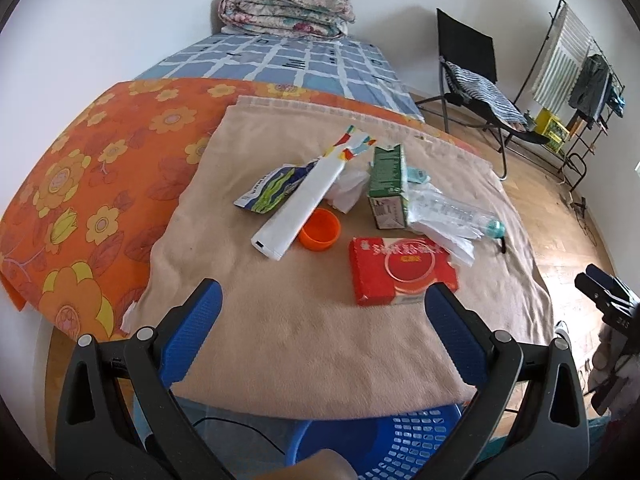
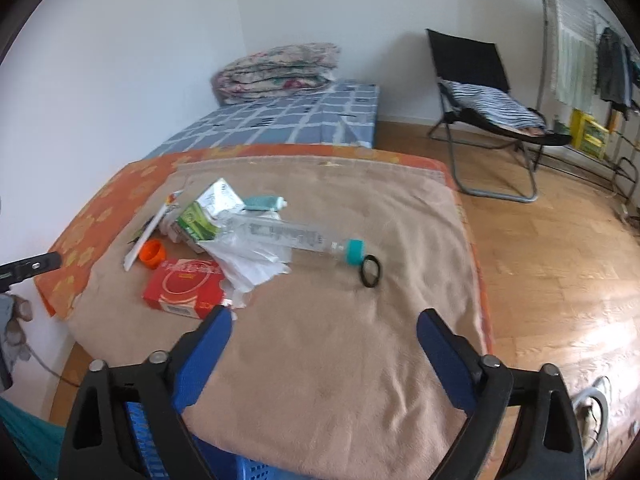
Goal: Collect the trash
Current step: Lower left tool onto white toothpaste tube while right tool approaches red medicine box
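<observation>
Both the left hand-held gripper (image 1: 322, 298) and the right hand-held gripper (image 2: 324, 322) gape wide and empty above the near edge of a beige blanket (image 1: 304, 344), with a blue basket (image 1: 404, 432) below it. Just beyond lies the trash: a red box (image 1: 402, 270), orange cap (image 1: 320, 230), white carton (image 1: 298, 206), green carton (image 1: 386, 184) and clear plastic bottle (image 2: 288, 236) clustered together, touching or overlapping. A black ring (image 2: 371, 271) sits beside the bottle's teal cap.

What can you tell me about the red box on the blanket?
The red box is a flat cardboard carton lying face up on the beige blanket. Its top shows pale writing and a ring-shaped picture. It looks closed. Crumpled white plastic touches its far corner. No gripper touches it.
</observation>
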`<state>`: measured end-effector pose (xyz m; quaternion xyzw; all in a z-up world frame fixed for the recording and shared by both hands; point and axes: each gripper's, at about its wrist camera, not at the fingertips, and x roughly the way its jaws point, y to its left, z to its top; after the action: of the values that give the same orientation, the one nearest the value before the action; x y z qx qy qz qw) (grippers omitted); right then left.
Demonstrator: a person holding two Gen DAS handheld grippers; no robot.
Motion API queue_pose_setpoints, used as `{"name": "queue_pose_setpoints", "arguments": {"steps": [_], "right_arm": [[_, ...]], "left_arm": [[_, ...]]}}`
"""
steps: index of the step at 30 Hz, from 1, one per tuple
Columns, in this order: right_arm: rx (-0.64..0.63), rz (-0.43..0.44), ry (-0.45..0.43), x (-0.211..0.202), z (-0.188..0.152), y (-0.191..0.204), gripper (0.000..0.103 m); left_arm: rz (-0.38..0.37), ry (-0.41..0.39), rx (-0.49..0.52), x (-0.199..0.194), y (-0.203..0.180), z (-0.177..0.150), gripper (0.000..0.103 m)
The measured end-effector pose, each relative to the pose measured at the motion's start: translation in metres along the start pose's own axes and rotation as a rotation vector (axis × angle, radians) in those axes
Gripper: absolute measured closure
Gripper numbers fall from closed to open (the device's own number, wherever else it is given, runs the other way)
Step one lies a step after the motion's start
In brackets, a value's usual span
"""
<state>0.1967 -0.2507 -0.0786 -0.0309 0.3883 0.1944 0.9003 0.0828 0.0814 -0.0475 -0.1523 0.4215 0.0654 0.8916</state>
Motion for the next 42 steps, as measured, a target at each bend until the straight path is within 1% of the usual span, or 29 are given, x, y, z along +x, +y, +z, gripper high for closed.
{"name": "queue_pose_setpoints", "arguments": {"steps": [1, 2, 3, 4, 5, 6, 7, 10, 12, 14, 15, 17, 19, 21, 26, 27, 28, 30, 32, 36, 39, 42], "right_arm": [[0.012, 0.033, 0.017, 0.005, 0.001, 0.001, 0.023], [0.028, 0.058, 0.031, 0.008, 0.001, 0.001, 0.024], [0.051, 0.092, 0.044, 0.011, 0.001, 0.002, 0.024], [0.091, 0.156, 0.060, 0.014, 0.001, 0.002, 0.024], [0.114, 0.194, 0.071, 0.017, 0.002, 0.004, 0.024], [0.123, 0.212, 0.076, 0.018, 0.001, 0.006, 0.024], [0.124, 0.229, 0.078, 0.019, 0.001, 0.011, 0.024], [0.076, 0.248, 0.065, 0.020, 0.004, 0.027, 0.024], [0.042, 0.266, 0.073, 0.023, 0.004, 0.039, 0.024], [0.024, 0.290, 0.095, 0.030, 0.002, 0.048, 0.026], [0.015, 0.300, 0.109, 0.034, 0.000, 0.053, 0.027], [0.005, 0.316, 0.130, 0.042, -0.001, 0.059, 0.030], [0.001, 0.324, 0.147, 0.049, -0.002, 0.063, 0.031], [-0.006, 0.329, 0.166, 0.058, -0.003, 0.068, 0.031], [-0.027, 0.333, 0.194, 0.077, 0.001, 0.081, 0.034], [-0.025, 0.336, 0.196, 0.080, 0.002, 0.082, 0.034], [-0.023, 0.338, 0.200, 0.083, 0.004, 0.083, 0.034], [-0.017, 0.338, 0.203, 0.089, 0.007, 0.085, 0.035], [-0.017, 0.334, 0.203, 0.095, 0.010, 0.087, 0.035], [0.000, 0.338, 0.220, 0.110, 0.012, 0.086, 0.036], [0.026, 0.344, 0.245, 0.122, 0.011, 0.084, 0.041], [0.053, 0.354, 0.266, 0.132, 0.009, 0.082, 0.042]], "left_arm": [[-0.005, 0.004, -0.005, 0.004, 0.002, 0.001, 0.002], [-0.013, 0.012, -0.008, 0.009, 0.003, 0.002, 0.005], [-0.021, 0.025, -0.011, 0.012, 0.004, 0.002, 0.010], [-0.033, 0.038, -0.014, 0.016, 0.005, 0.002, 0.017], [-0.051, 0.053, -0.018, 0.020, 0.006, 0.002, 0.020], [-0.068, 0.067, -0.024, 0.024, 0.006, 0.002, 0.023], [-0.076, 0.075, -0.026, 0.028, 0.006, 0.002, 0.023], [-0.080, 0.076, -0.002, 0.034, 0.000, 0.004, 0.023], [-0.084, 0.070, 0.011, 0.037, -0.003, 0.006, 0.023], [-0.084, 0.062, 0.023, 0.042, -0.005, 0.009, 0.025], [-0.082, 0.061, 0.029, 0.045, -0.005, 0.011, 0.029], [-0.086, 0.068, 0.036, 0.055, -0.006, 0.015, 0.033], [-0.085, 0.076, 0.045, 0.066, -0.008, 0.019, 0.040], [-0.081, 0.078, 0.055, 0.076, -0.010, 0.025, 0.043], [-0.057, 0.055, 0.071, 0.096, -0.013, 0.043, 0.044], [-0.041, 0.051, 0.079, 0.101, -0.014, 0.046, 0.046], [-0.023, 0.046, 0.088, 0.105, -0.015, 0.049, 0.051], [-0.001, 0.046, 0.105, 0.114, -0.017, 0.053, 0.056], [0.022, 0.048, 0.104, 0.124, -0.015, 0.058, 0.056], [0.021, 0.067, 0.093, 0.139, -0.012, 0.062, 0.061], [0.036, 0.071, 0.108, 0.147, -0.013, 0.063, 0.061], [0.041, 0.077, 0.108, 0.152, -0.011, 0.064, 0.061]]}}
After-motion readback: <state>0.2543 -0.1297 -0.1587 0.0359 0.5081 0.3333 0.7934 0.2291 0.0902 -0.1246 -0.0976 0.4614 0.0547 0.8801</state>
